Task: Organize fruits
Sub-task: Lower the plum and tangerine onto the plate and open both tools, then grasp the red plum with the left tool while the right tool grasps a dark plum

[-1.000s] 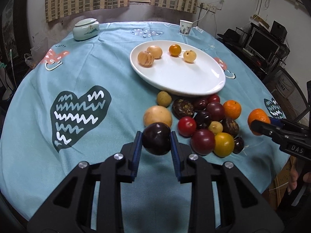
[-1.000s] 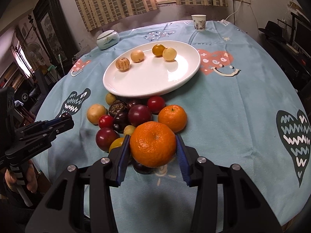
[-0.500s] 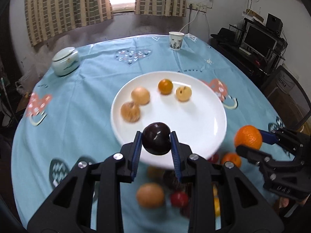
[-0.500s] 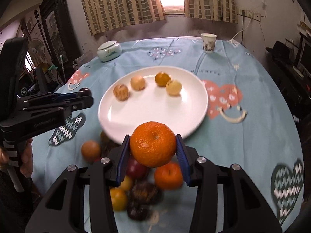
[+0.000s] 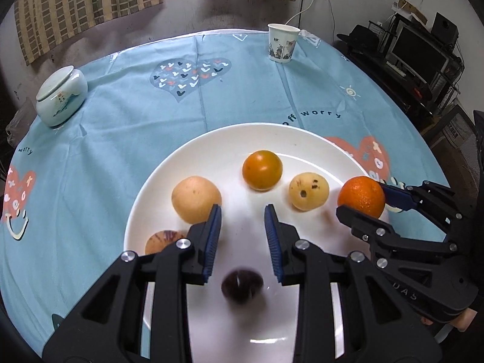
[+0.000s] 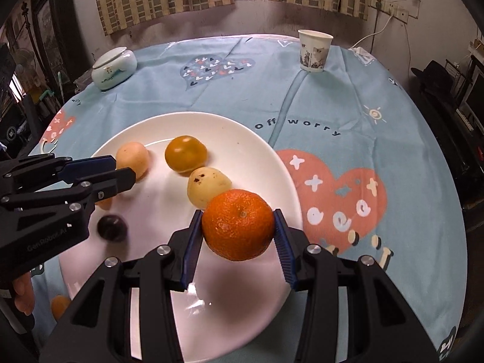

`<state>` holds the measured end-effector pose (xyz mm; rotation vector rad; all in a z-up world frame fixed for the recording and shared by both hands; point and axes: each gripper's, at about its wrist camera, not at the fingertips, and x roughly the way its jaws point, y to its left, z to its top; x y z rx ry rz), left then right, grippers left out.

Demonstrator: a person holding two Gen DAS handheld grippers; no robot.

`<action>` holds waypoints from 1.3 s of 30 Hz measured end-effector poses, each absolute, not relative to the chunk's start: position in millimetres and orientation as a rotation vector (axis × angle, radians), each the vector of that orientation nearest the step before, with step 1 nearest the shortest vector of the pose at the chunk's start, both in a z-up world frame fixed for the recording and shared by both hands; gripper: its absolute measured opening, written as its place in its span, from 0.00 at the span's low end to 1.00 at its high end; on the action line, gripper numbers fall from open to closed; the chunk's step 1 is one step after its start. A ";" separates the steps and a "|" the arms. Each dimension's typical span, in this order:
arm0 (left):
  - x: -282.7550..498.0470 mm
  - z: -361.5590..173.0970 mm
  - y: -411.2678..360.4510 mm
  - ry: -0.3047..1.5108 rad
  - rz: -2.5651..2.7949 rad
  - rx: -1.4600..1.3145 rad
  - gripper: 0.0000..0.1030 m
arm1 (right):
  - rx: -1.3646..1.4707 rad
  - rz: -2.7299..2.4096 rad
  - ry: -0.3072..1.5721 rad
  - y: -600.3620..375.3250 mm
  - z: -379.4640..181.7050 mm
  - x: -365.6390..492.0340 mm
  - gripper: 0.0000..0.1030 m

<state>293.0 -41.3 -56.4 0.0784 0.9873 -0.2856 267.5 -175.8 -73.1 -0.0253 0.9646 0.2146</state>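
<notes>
Dark plum: motion-blurred, contact with the plate unclear.
Striped fruit: partly hidden behind left gripper.
Plate near edge: cut off by gripper bodies.

Black angular fingers, blue ribbed inner faces, silver screws, "GenRobot.AI" lettering

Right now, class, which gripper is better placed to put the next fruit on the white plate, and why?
Right. The right gripper grips the orange over the plate; the left gripper is open and empty, the dark plum below it.
</notes>
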 end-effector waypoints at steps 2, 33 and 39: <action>295.7 -52.9 -39.1 0.977 -0.284 0.067 0.30 | -0.037 0.201 0.980 -174.2 -75.1 270.1 0.45; 24.4 -60.4 36.9 0.885 -0.214 0.021 0.90 | 0.099 0.317 0.957 -169.0 -82.6 10.5 0.65; 21.2 -67.3 35.5 0.903 -0.215 0.015 0.90 | 0.085 0.327 0.965 -162.9 -91.6 15.8 0.44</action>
